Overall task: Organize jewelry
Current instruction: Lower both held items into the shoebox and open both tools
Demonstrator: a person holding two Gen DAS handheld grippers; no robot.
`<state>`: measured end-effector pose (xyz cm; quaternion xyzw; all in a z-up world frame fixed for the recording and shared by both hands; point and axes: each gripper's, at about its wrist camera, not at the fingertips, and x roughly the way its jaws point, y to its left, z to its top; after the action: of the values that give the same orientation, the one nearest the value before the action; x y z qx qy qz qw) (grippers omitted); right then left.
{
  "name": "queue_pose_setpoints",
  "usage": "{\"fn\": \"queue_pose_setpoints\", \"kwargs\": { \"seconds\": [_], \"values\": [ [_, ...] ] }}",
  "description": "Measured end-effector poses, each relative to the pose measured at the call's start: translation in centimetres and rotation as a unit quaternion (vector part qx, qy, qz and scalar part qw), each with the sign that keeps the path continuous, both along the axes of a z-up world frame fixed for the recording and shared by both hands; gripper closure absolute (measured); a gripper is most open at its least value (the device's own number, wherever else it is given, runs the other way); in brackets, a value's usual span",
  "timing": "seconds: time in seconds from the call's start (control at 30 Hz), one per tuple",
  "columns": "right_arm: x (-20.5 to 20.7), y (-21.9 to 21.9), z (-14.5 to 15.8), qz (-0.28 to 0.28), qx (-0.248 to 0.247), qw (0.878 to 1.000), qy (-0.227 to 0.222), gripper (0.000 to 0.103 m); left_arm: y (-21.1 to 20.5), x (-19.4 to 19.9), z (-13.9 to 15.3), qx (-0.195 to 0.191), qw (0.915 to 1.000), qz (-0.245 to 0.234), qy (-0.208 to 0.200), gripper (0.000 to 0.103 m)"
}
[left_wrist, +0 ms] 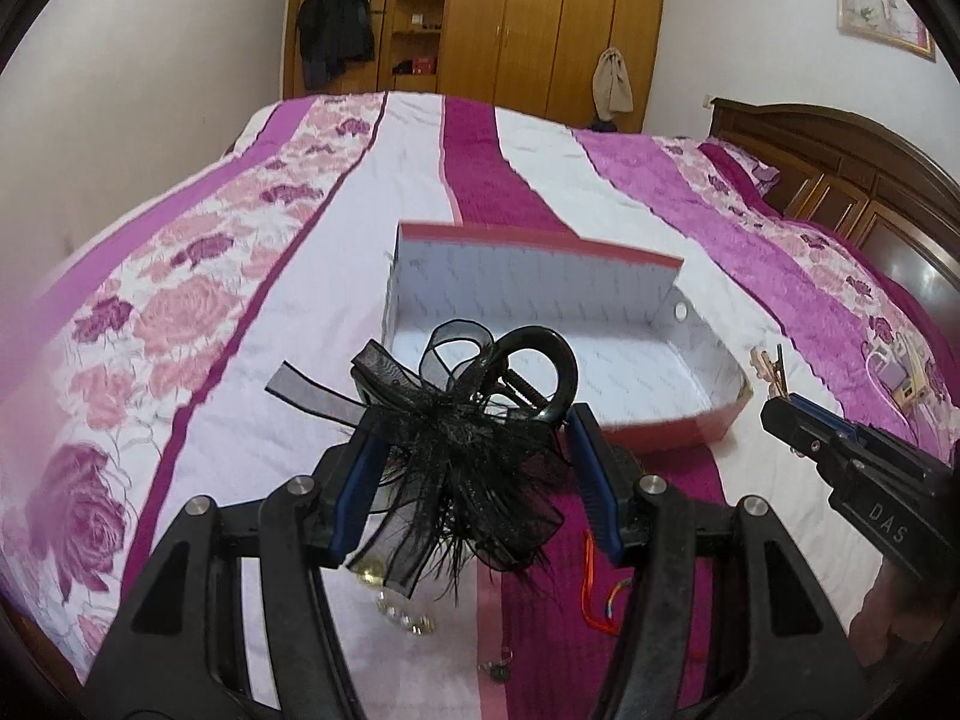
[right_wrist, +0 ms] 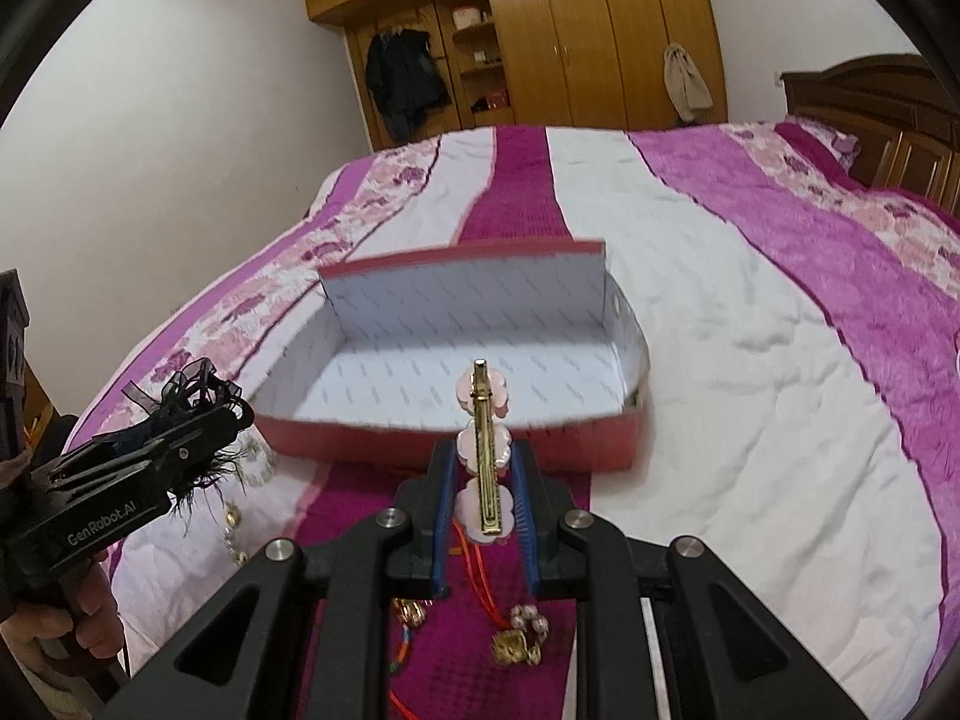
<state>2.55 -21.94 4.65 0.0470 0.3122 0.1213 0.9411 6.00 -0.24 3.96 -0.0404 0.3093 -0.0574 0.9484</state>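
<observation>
Left hand-held gripper (left_wrist: 474, 456): jaws about half apart, clamped on a black hair claw clip (left_wrist: 480, 414) with ribbon bow and feathers. The clip's loop handle sticks out past the fingertips at 12 o'clock; feathers hang down between the pads (left_wrist: 591, 480).

Right hand-held gripper (right_wrist: 483, 462): jaws narrow, pinching a gold alligator hair clip (right_wrist: 483, 450) with pink flower pieces. The clip stands upright, its tip at 12 o'clock above the fingertips.

Both grippers are held above the bed (right_wrist: 750, 390), just short of the box. In the left view the right gripper shows at 3 o'clock; in the right view the left one shows at 9 o'clock with a hand (right_wrist: 60, 630) on its grip.

Open red box (right_wrist: 456, 438) with white lining sits on the bedspread at 12 o'clock from each gripper, its interior bare in both views.

Below the right gripper, at 6 o'clock on the magenta stripe: red cord (right_wrist: 480, 576), gold-and-pearl piece (right_wrist: 522, 636). Pearl strand (left_wrist: 408, 618) lies under the left gripper.

Wardrobe (right_wrist: 570, 30) at the far wall.
</observation>
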Motion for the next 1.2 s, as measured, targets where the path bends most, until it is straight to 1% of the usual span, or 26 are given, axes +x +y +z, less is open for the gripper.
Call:
{"fn": "queue_pose_setpoints", "kwargs": {
  "seconds": [0.23,0.37,0.5,0.73,0.87,1.1,1.2],
  "values": [
    [2.0,0.2,1.8,-0.006,0.008,0.999,-0.045,0.083,-0.1,2.2,1.1,0.007,0.9991,0.016,-0.038,0.051],
    [3.9,0.2,2.4,-0.013,0.004,0.998,-0.064,0.083,-0.2,4.1,1.2,0.009,0.9987,0.019,-0.047,0.051],
    [5.9,0.5,2.4,-0.016,-0.013,0.998,-0.066,0.083,-0.5,5.8,1.0,0.011,0.9988,0.020,-0.044,0.051],
    [10.0,0.3,1.1,-0.029,-0.021,0.998,-0.041,0.083,-1.7,8.6,-0.8,0.024,0.9995,0.011,-0.019,0.051],
    [11.8,0.4,0.0,-0.032,-0.029,0.999,-0.023,0.083,-2.4,10.2,-1.6,0.022,0.9997,0.007,-0.002,0.051],
    [14.0,0.7,-2.1,-0.036,-0.039,0.998,0.019,0.083,-3.0,12.0,-3.2,0.024,0.9992,0.013,0.028,0.051],
    [14.9,0.7,-2.9,-0.036,-0.048,0.997,0.038,0.083,-3.1,12.9,-4.0,0.027,0.9983,0.014,0.049,0.051]
  ]
}}
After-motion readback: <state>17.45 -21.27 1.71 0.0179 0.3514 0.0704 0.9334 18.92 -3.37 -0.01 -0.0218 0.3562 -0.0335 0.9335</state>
